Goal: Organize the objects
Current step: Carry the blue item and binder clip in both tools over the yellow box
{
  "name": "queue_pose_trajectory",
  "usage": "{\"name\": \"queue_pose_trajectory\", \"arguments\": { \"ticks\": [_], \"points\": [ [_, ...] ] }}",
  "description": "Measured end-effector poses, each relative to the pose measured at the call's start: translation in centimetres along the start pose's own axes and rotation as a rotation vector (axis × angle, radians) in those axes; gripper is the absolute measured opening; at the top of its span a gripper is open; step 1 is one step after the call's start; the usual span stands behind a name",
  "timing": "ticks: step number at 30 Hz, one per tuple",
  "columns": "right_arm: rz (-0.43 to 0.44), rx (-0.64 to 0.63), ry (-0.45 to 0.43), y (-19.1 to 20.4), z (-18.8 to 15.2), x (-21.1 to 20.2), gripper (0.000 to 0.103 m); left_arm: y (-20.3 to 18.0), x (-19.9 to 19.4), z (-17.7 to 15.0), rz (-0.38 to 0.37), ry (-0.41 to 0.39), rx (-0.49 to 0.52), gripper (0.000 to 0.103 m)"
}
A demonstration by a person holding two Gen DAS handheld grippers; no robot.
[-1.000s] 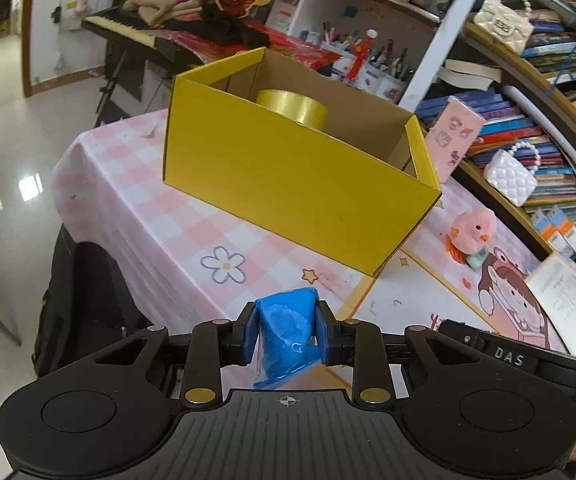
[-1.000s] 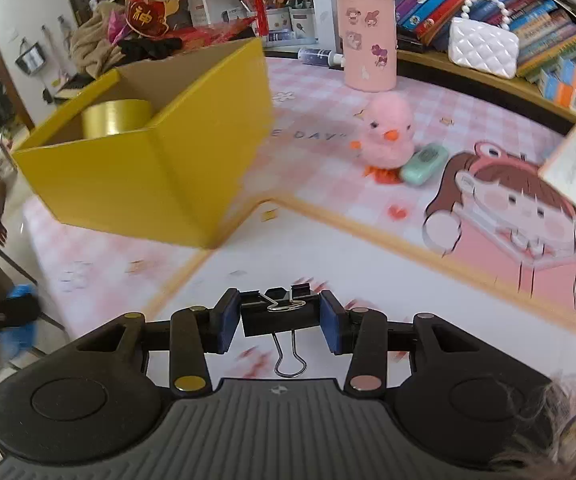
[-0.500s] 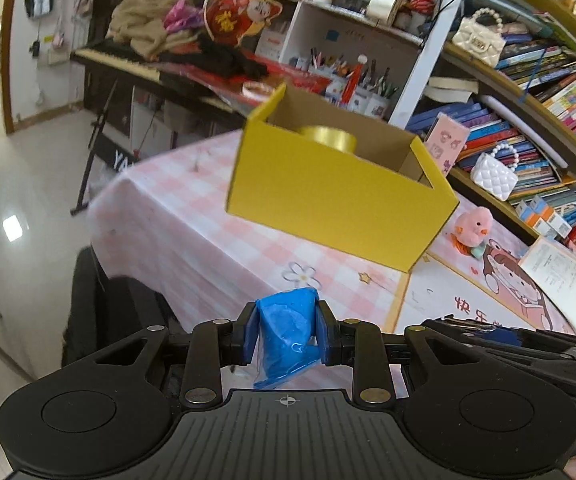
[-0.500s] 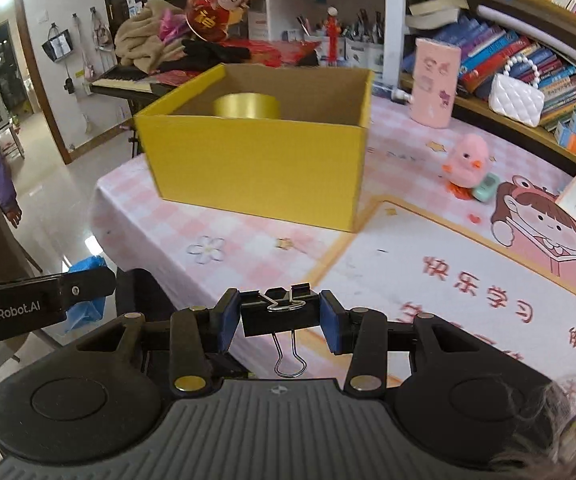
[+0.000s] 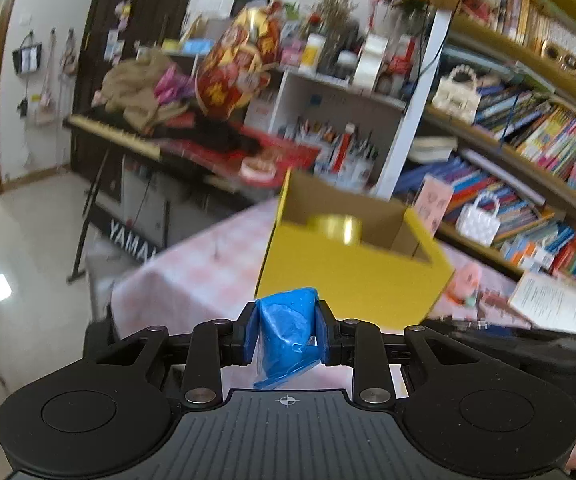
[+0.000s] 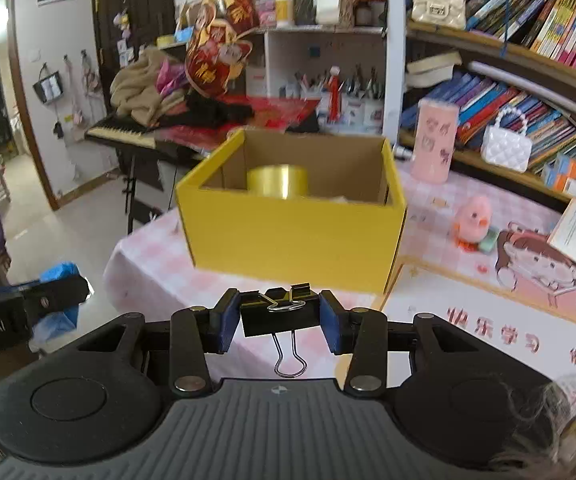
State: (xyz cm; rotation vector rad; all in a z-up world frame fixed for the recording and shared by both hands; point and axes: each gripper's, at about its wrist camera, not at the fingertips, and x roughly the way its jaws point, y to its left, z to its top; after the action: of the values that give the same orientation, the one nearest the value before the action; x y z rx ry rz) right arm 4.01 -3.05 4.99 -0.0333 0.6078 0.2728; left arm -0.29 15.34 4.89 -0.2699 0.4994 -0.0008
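Left gripper: the left gripper (image 5: 288,334) is clamping a crumpled blue plastic wad (image 5: 287,332) between its blue pads, a loose flap hanging below them.
Right gripper: the right gripper (image 6: 280,318) is pinching a black metal binder clip (image 6: 281,312) by its two ends, one wire handle folded flat on top and the other dangling underneath.
Box: an open yellow cardboard box (image 6: 294,234) is sitting on the table covered in a pink checked cloth (image 6: 156,268), ahead of both grippers and apart from them.
Inside the box: a shiny gold tape roll (image 6: 277,180) is standing near the back wall.
Beside the box: a fluffy pink toy chick (image 6: 473,226) is resting to its right on the cloth, with a tall pink printed cup (image 6: 435,142) farther back.
Left gripper from the right view: it is showing at the left edge (image 6: 54,296), off the table's edge, with blue plastic around its tip.
Background: bookshelves are filling the right side; the left view is blurring.
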Motion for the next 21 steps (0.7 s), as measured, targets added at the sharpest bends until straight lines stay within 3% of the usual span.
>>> {"name": "queue_pose_trajectory", "arguments": {
  "ticks": [9, 21],
  "points": [
    [-0.008, 0.008, -0.037, -1.1, 3.6, 2.3, 0.040, -1.1, 3.6, 4.2, -0.031, -0.047, 0.029, 0.027],
    [0.002, 0.023, -0.038, -4.6, 7.8, 8.7, 0.040, -4.3, 11.2, 7.2, -0.029, -0.012, 0.061, 0.027]
  ]
}}
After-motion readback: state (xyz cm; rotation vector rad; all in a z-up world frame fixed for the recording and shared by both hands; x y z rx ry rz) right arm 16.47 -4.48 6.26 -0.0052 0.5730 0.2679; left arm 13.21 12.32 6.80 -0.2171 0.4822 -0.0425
